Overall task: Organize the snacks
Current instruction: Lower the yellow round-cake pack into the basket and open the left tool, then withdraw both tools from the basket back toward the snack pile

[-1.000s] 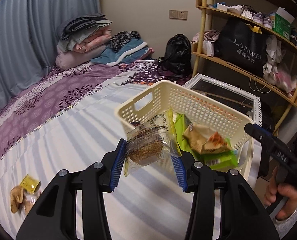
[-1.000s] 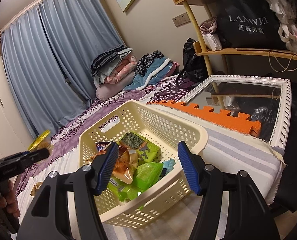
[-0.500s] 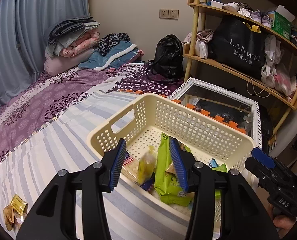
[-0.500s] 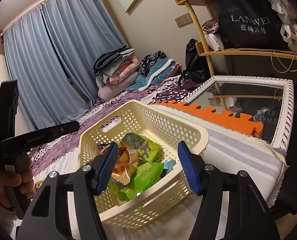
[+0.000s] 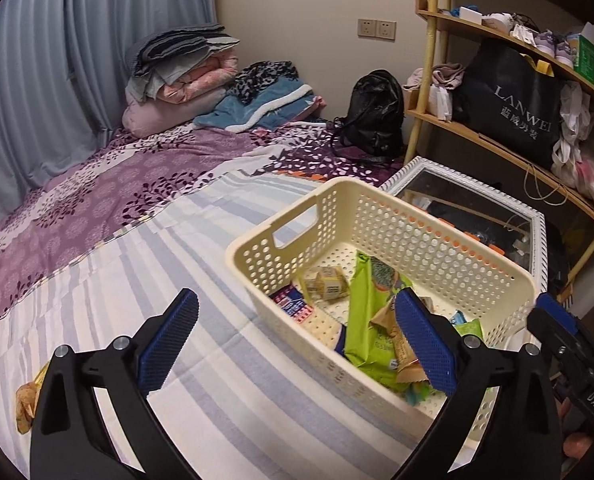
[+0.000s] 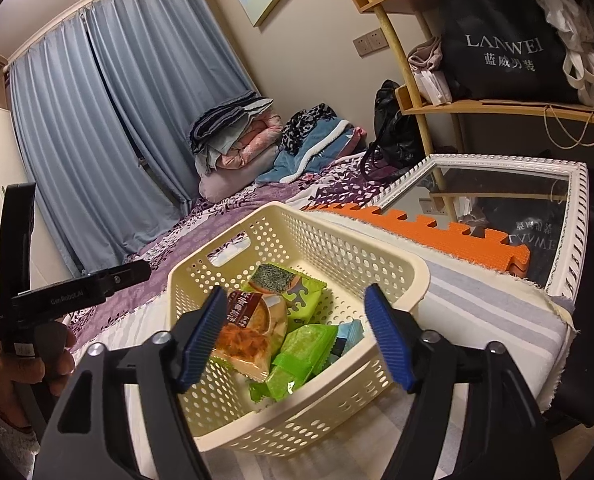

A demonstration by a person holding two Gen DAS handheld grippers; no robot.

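Striped bedsheet [image 5: 225, 368] fills the lower frame. Cream basket [image 5: 437, 236] at centre right holds snack packets [image 5: 367, 320]. Left gripper [image 5: 297, 340] and right gripper [image 6: 293, 336] are opening, both empty. Best next: fetch the loose snack [image 5: 25, 404] at lower left.

snacks [image 5: 371, 332] in basket [image 5: 437, 236] on bed [image 5: 145, 248] — mirror [image 6: 569, 216] seemingly just behind.

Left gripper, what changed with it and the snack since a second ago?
The left gripper let go of the clear-wrapped snack, which now lies in the basket; its jaws are opening, nothing between them. The right gripper's jaws are opening too, empty. The basket stayed put.
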